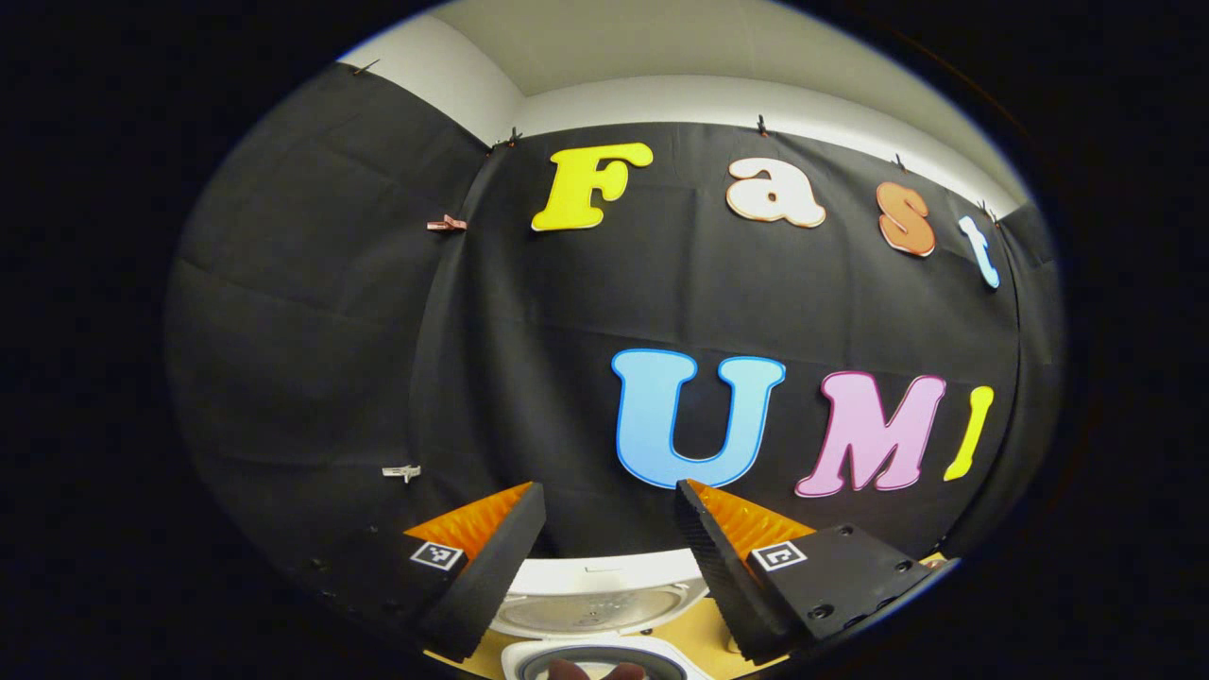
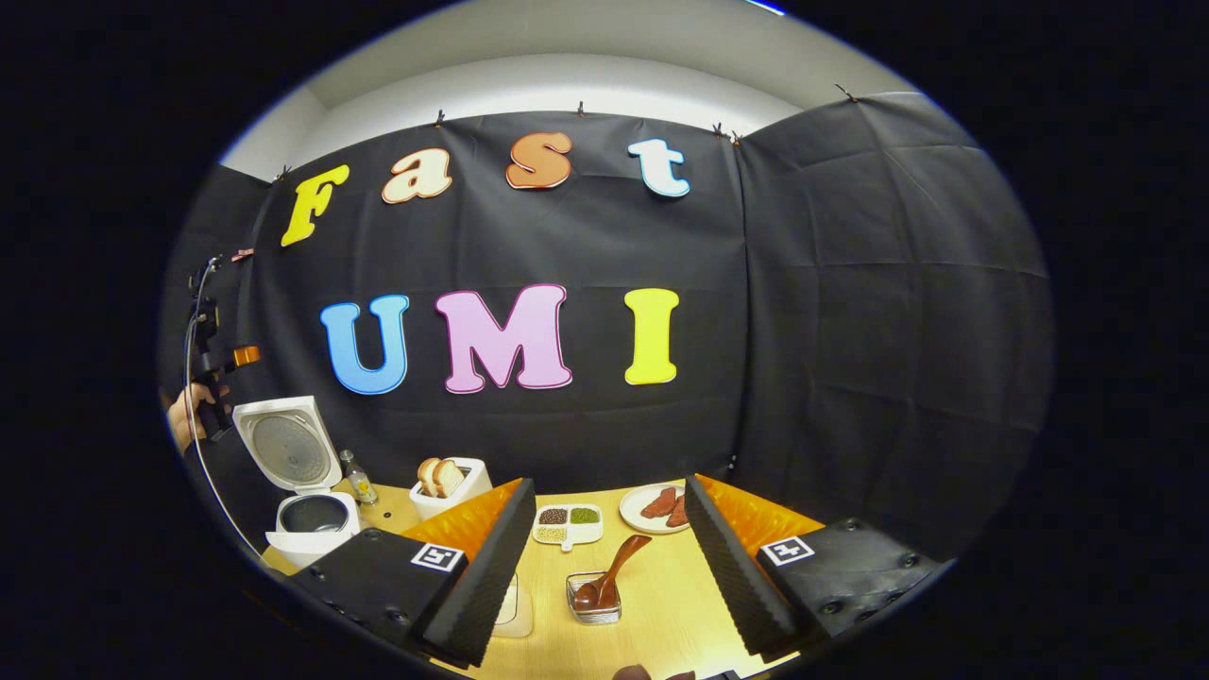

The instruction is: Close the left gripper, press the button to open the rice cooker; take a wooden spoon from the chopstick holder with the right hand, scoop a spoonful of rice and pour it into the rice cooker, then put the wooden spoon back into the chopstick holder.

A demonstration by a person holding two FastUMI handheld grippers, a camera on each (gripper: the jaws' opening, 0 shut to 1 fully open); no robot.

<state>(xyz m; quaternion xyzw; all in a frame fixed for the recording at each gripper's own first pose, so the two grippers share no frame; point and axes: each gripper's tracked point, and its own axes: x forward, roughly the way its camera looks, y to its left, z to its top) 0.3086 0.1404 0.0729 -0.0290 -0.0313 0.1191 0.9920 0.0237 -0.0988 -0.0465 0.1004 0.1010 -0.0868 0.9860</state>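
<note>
Already rice cooker point(image 2: 307, 491) lid-up, wooden spoon point(image 2: 609, 574) in chopstick holder point(image 2: 593, 598), both grippers spread.

Left gripper point(image 1: 609, 515): its two fingers stood well apart, nothing between them, raised and facing the booth's black cloth wall point(image 1: 312, 312).
White rice cooker point(image 1: 595, 614): seen low between the fingers, its round-cornered lid point(image 1: 590, 604) swung up and open, the ribbed inner face turned toward the camera.
Cooker body: its white rim and dark inner pot point(image 1: 590, 664) showed at the bottom edge.
Light wooden table point(image 1: 694, 633): visible beside the cooker.
Upper background: pale wall and ceiling point(image 1: 661, 47) above the cloth.
</note>
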